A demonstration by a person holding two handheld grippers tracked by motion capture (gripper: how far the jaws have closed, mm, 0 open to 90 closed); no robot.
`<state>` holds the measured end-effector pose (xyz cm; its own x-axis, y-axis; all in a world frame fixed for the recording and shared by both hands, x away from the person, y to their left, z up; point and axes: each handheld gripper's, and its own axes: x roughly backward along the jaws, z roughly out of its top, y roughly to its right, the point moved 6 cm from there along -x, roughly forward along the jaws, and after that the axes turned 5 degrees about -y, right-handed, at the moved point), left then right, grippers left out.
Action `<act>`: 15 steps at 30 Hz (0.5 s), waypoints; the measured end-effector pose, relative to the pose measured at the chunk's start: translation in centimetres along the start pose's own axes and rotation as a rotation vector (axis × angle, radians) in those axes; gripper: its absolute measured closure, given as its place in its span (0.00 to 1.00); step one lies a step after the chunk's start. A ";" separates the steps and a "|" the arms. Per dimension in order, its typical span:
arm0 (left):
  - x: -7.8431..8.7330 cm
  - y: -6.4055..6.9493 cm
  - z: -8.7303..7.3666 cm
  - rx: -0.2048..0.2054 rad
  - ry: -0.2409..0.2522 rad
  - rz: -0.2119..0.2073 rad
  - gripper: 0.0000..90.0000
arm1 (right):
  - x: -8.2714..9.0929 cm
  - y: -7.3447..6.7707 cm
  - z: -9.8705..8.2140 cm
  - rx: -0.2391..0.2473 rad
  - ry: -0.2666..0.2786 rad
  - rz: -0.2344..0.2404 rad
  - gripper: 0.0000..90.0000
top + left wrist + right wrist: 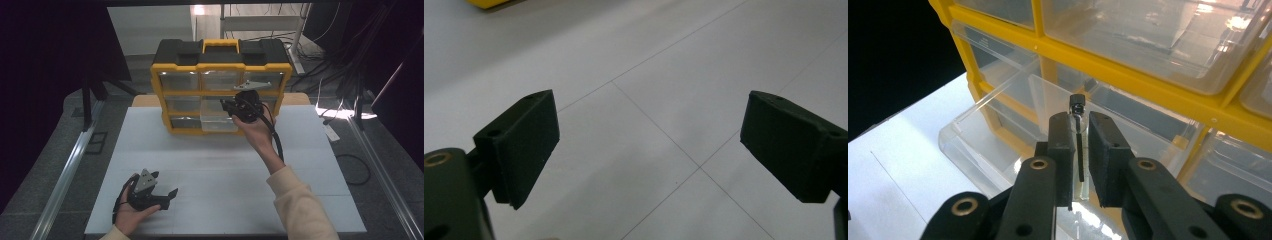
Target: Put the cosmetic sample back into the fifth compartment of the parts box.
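- My right hand-held gripper [1078,150] is up at the yellow organizer box [220,85], clenched on a small black screw [1078,130] that stands upright between the jaws, head on top.
- The screw sits right over the pulled-out clear drawer [998,135], the bottom middle one of the cabinet as far as I can tell from the high view. So I'd say the pick-up and carry part is done; the drop isn't yet.
- What's left, as I read it: let go so the screw lands in the drawer, then push the drawer shut. It's sticking well out of the frame right now.
- Can't really tell if there's anything already in that drawer. The plastic is see-through and glare-y, so no claims there.
- My left hand-held gripper [161,192] is down on the near left of the white desk [310,165], released, jaws wide apart with nothing between them. In the left gripper view it's looking at bare desk with thin seam lines and a sliver of the yellow box at the top edge.
- The other drawers I can see look closed.
- My guess is it's past the halfway mark for this one screw, with the release plus closing still to go.
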<state>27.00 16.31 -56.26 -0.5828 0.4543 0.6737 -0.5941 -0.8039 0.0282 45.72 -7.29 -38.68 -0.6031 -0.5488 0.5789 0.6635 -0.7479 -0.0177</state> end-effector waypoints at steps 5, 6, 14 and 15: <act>0.0 0.0 0.0 -0.001 0.002 0.001 0.10 | 0.5 -0.3 0.4 -0.017 0.053 0.016 0.55; 0.0 0.0 0.0 0.000 0.002 0.002 0.10 | 0.7 -0.3 0.5 -0.027 0.066 0.018 0.49; 0.0 -0.1 0.2 0.000 0.000 0.001 0.10 | 1.6 -0.7 0.4 -0.032 0.072 0.047 0.25; 0.0 -0.1 0.2 0.000 0.000 0.001 0.10 | 1.6 -0.7 0.4 -0.032 0.072 0.047 0.25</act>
<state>27.19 16.28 -56.14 -0.5829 0.4536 0.6741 -0.5938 -0.8041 0.0276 44.47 -7.48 -37.40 -0.6030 -0.6080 0.5164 0.6779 -0.7318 -0.0700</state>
